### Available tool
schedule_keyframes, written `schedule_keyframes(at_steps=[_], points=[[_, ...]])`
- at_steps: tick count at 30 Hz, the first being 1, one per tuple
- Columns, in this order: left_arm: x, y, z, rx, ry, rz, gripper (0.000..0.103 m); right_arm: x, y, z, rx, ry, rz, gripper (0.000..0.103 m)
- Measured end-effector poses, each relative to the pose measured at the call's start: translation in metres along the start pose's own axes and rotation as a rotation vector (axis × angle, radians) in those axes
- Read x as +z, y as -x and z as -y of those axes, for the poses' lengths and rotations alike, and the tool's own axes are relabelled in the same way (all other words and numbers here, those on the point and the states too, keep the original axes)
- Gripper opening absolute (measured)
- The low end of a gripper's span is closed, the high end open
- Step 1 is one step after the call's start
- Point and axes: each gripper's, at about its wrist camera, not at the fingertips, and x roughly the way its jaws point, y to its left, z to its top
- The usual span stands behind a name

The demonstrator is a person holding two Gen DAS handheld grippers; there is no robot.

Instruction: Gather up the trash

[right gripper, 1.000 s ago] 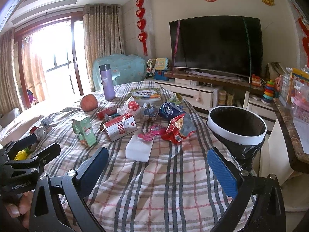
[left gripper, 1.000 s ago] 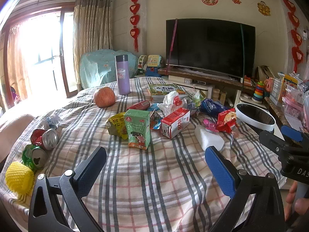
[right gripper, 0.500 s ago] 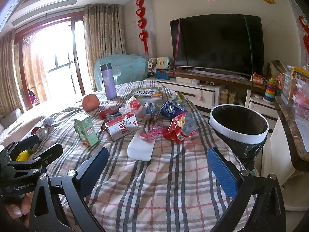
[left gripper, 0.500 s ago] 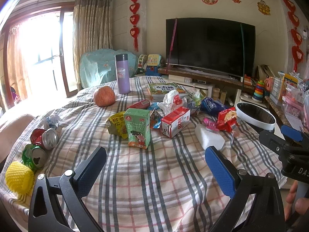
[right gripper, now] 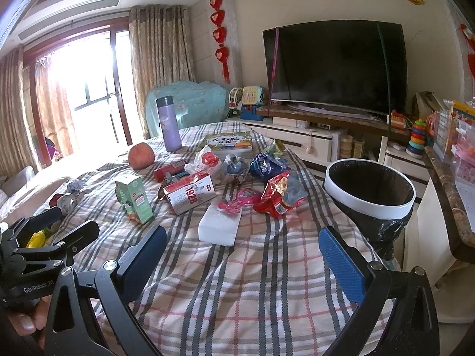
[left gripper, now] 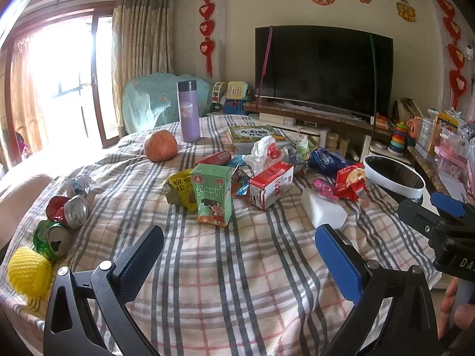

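Note:
Trash lies across a plaid-clothed table (left gripper: pixel 237 281): a green milk carton (left gripper: pixel 212 197), a red-and-white carton (left gripper: pixel 271 184), a white foam block (left gripper: pixel 322 212), a red snack wrapper (left gripper: pixel 350 182), two crushed cans (left gripper: pixel 68 207) and a yellow foam net (left gripper: pixel 28 271). A black-lined bin with a white rim (right gripper: pixel 369 195) stands off the table's right edge. My left gripper (left gripper: pixel 239 253) is open and empty, above the near cloth. My right gripper (right gripper: pixel 242 256) is open and empty, in front of the foam block (right gripper: pixel 219 227).
An apple (left gripper: pixel 160 149), a purple flask (left gripper: pixel 188 111) and a book (left gripper: pixel 256 136) sit at the far side. A TV (left gripper: pixel 323 68) on its stand is behind. A counter (right gripper: pixel 448 201) with toys runs along the right.
The right gripper has edged slightly forward and up, so the bin and trash sit a little lower in its view. The left gripper has hardly moved. Both stay open.

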Motion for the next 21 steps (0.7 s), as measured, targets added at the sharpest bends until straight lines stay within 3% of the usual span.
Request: schedule_keyframes(at_steps=[12,21], points=[[0.009,-0.032,-0.018,0.02,0.019,-0.059,0.102,0.002,-0.016,-0.003,0.048,-0.022,-0.062,0.103],[0.02,-0.081,-0.03,0.042,0.032,-0.142,0.102,0.002,-0.052,0.002,0.088,-0.074,-0.159,0.103]])
